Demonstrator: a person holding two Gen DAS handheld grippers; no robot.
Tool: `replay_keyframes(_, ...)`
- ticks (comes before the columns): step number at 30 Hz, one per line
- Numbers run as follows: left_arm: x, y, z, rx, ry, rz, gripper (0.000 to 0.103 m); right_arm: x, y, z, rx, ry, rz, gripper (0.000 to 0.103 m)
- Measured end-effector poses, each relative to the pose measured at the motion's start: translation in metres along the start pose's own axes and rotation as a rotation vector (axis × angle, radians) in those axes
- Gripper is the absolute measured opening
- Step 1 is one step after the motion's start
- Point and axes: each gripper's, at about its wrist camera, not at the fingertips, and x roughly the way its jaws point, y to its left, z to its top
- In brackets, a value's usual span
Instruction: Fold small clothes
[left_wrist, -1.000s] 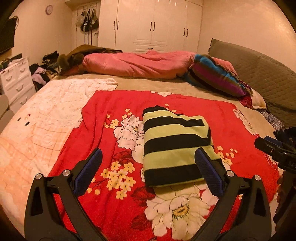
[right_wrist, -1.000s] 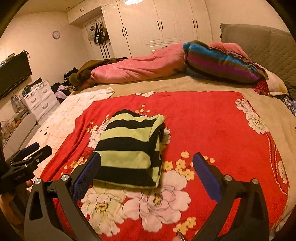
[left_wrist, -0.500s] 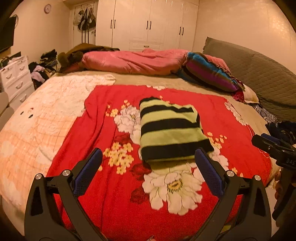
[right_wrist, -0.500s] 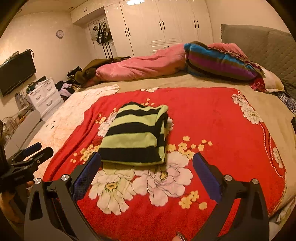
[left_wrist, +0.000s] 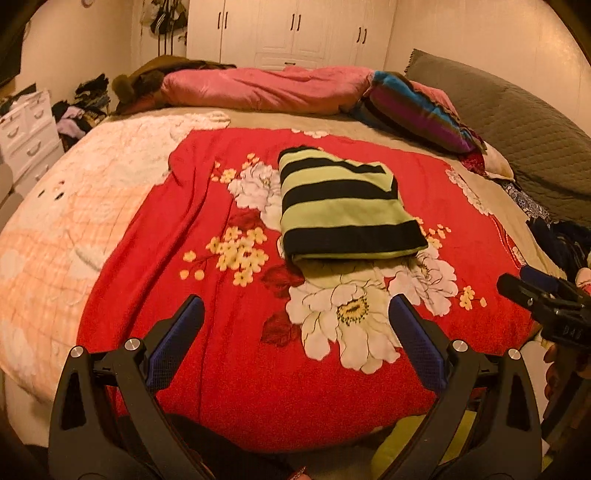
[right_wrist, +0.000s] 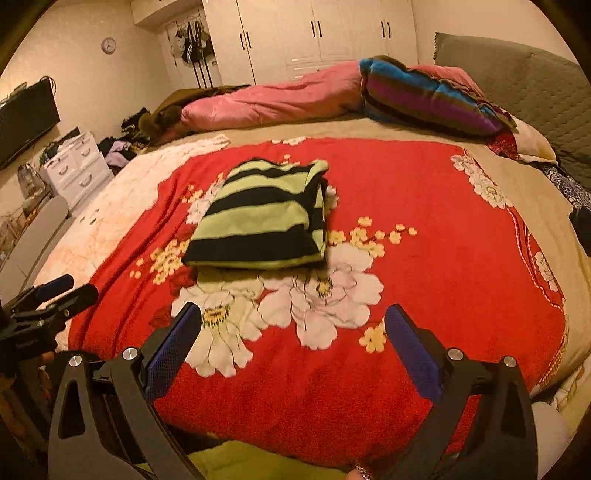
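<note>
The striped top (left_wrist: 343, 206) lies folded on the red blanket (left_wrist: 229, 369); left tongs (left_wrist: 295, 325) and right tongs (right_wrist: 291, 328) gape empty; folding looks finished

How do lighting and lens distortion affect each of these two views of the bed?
Left wrist view: warm orange cast, dark vignetted corners, red blanket bulging barrel-like. Right wrist view: same cast, wardrobe lines bowed, folded striped garment shading the blanket before it.
</note>
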Motion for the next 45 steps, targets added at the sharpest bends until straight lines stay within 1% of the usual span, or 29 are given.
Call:
replay_keyframes(5,0.004,0.0072,-0.0008,-0.037,0.014,-0.01,0.094,0.0019,0.0055,-0.0008,-0.017,0.0,0.008,0.099)
replay_keyframes(9,0.0049,0.009,-0.0013,-0.047,0.016,-0.011,0.094,0.0031,0.0041,-0.0011,-0.005,0.003,0.012,0.099)
replay_keyframes(14,0.0047,0.009,-0.0006,-0.044,0.012,-0.006,0.094,0.0048,0.0008,-0.0018,0.015,0.012,0.006,0.099)
replay_keyframes(30,0.0018,0.0076,0.0007,-0.032,0.008,0.028,0.094,0.0027,-0.0022,-0.003,0.023,0.0,-0.017,0.099)
replay_keyframes(45,0.001,0.0088,0.0011,-0.032,0.006,0.038,0.094,0.0044,-0.0001,-0.0059,0.022,0.006,-0.009,0.099)
